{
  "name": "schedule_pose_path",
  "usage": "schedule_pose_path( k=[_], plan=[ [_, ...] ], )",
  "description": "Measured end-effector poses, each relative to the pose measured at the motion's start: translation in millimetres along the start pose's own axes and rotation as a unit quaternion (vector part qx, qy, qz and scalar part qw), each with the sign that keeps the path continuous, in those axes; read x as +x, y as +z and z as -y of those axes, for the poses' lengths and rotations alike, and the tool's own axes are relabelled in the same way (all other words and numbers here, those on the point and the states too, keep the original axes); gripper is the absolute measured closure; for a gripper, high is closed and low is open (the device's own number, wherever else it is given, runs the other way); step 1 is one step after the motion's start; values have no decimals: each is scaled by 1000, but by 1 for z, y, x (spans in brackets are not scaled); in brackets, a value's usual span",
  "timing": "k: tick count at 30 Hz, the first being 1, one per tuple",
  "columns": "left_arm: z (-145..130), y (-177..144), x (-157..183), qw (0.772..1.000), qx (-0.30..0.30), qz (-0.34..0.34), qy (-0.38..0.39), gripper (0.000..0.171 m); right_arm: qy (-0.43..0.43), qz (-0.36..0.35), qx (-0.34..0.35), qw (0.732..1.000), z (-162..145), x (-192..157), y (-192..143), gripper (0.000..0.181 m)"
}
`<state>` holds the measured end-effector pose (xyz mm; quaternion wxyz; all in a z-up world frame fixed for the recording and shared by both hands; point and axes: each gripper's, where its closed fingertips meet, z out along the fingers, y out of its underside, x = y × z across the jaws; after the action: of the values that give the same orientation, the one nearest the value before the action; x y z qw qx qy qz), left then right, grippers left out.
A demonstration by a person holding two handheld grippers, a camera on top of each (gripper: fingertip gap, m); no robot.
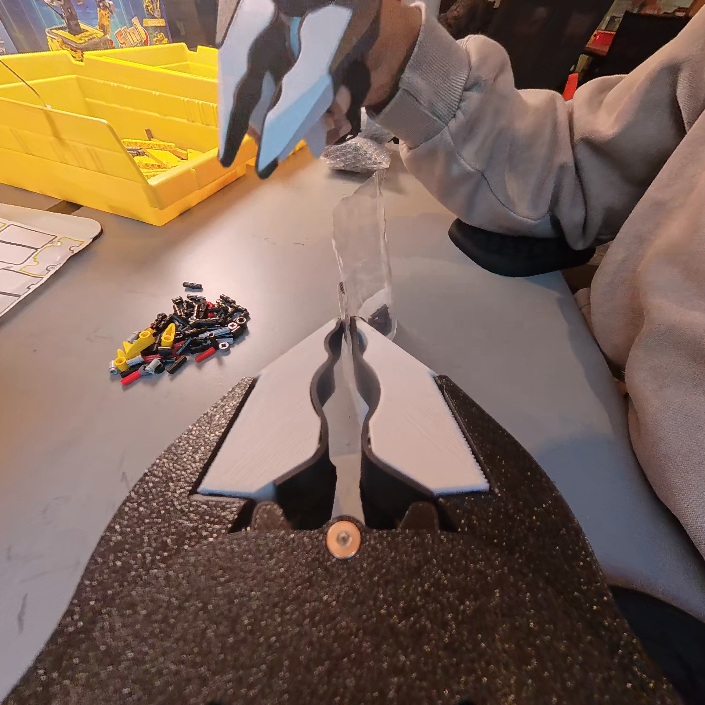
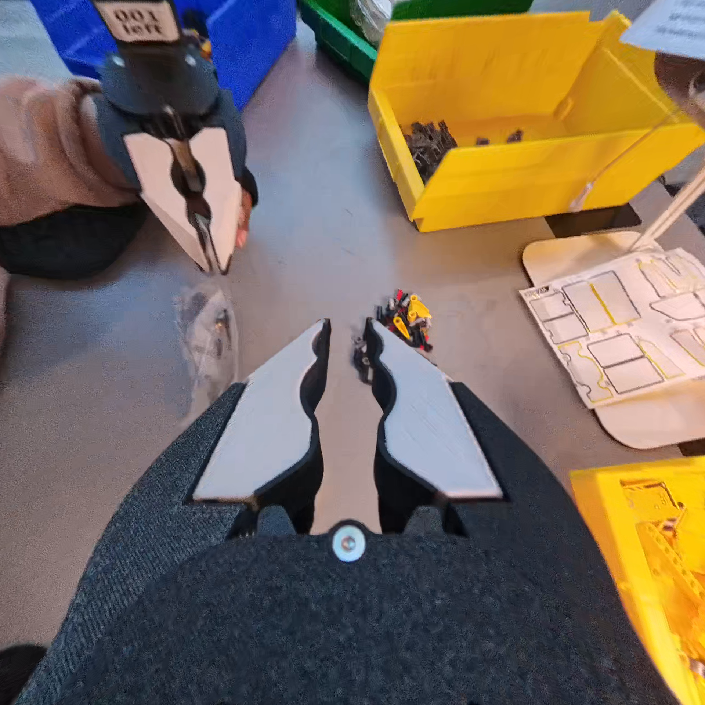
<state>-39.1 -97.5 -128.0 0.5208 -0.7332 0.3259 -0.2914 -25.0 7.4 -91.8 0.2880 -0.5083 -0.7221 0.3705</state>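
My left gripper [image 1: 348, 321] is shut on the edge of a clear plastic bag [image 1: 362, 244], which hangs from its tips toward the grey table [image 1: 267, 248]. A few black pieces [image 1: 379, 314] sit in the bag's corner. A pile of small black, red, yellow and grey building pieces [image 1: 183, 332] lies on the table to the left. My right gripper [image 2: 347, 322] is open and empty above the table, its right finger partly covering the pile [image 2: 410, 318]. The right wrist view also shows the left gripper [image 2: 215, 269] holding the blurred bag [image 2: 208, 339]. The left wrist view shows the right gripper [image 1: 248, 166] above.
Yellow bins [image 1: 95, 126] hold parts; one [image 2: 496, 190] holds dark pieces and another [image 2: 648, 572] sits at the near right. A blue bin [image 2: 251, 42] and a green bin [image 2: 343, 45] stand behind. A sticker sheet [image 2: 618, 335] lies right. A person's grey sleeve [image 1: 534, 152] rests on a black pad [image 1: 515, 251].
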Motion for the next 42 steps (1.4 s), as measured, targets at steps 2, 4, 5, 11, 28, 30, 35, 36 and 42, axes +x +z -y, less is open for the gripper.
schedule_pose_path(
  k=[2, 4, 5, 11, 28, 30, 35, 36, 42],
  plan=[
    [-1, 0, 0, 1000, -2, -3, -1, 168, 16, -1, -43, 999, -31, 11, 11, 163],
    [-2, -1, 0, 1000, -5, -4, -1, 167, 41, 5, -63, 997, -53, 17, 25, 163],
    [-3, -1, 1, 1000, -6, -5, -1, 168, 51, 6, -73, 996, -63, 19, 31, 163],
    [-1, -3, 1, 1000, -2, -5, 3, 170, 59, -5, -111, 992, -92, 24, 57, 156],
    [15, -7, -6, 999, 36, 30, 27, 171, 72, -50, -135, 987, -101, 38, 65, 157],
    [15, -7, -6, 999, 35, 30, 27, 171, 72, -48, -135, 987, -101, 38, 65, 168],
    [14, -6, -7, 999, 34, 32, 26, 171, 66, -41, -140, 987, -103, 36, 62, 172],
    [14, -6, -8, 999, 34, 32, 26, 171, 65, -41, -138, 987, -103, 36, 60, 176],
    [13, -6, -12, 998, 36, 42, 23, 171, 66, -21, -68, 995, -69, 30, 38, 177]
  ],
)
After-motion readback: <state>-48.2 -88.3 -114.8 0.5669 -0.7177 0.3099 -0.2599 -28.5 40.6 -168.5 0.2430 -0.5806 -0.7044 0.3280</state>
